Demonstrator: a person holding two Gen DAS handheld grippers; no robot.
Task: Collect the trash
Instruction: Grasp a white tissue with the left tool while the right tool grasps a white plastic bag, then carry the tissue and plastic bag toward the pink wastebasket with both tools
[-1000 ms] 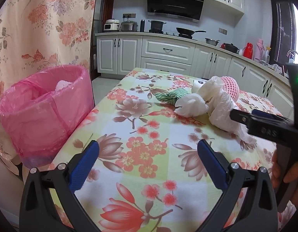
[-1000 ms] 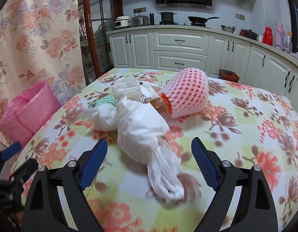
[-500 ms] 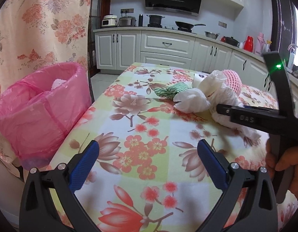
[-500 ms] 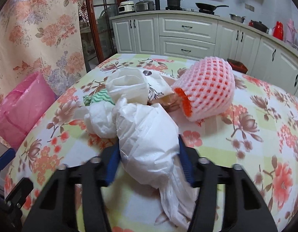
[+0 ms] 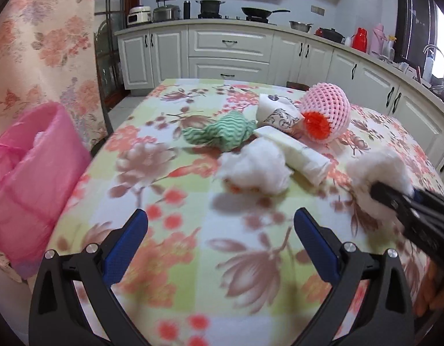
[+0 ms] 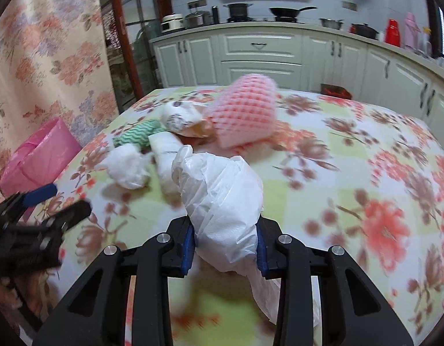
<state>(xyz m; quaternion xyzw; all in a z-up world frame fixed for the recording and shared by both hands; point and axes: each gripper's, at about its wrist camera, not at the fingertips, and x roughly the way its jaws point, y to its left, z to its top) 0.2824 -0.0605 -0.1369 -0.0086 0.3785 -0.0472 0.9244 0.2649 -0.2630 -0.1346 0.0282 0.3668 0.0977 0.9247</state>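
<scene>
My right gripper (image 6: 224, 245) is shut on a crumpled white plastic bag (image 6: 222, 199) and holds it just above the floral tablecloth (image 6: 351, 173); it also shows at the right of the left wrist view (image 5: 377, 167). My left gripper (image 5: 220, 242) is open and empty over the near table. Behind lie a white tissue wad (image 5: 256, 170), a folded white packet (image 5: 294, 150), a green wavy cloth (image 5: 222, 132), a patterned paper cup (image 5: 276, 112) and a pink foam fruit net (image 5: 328, 115). A bin with a pink liner (image 5: 28, 178) stands left of the table.
The table edge runs along the left, next to the bin and a floral curtain (image 5: 43, 43). White kitchen cabinets (image 5: 230, 52) and a counter with pots stand behind the table. A hand holds the right gripper's handle at the lower right of the left wrist view.
My right gripper closed on the white plastic bag and lifted it away from the pile toward me. My left gripper stayed open and shifted slightly toward the table's middle.
</scene>
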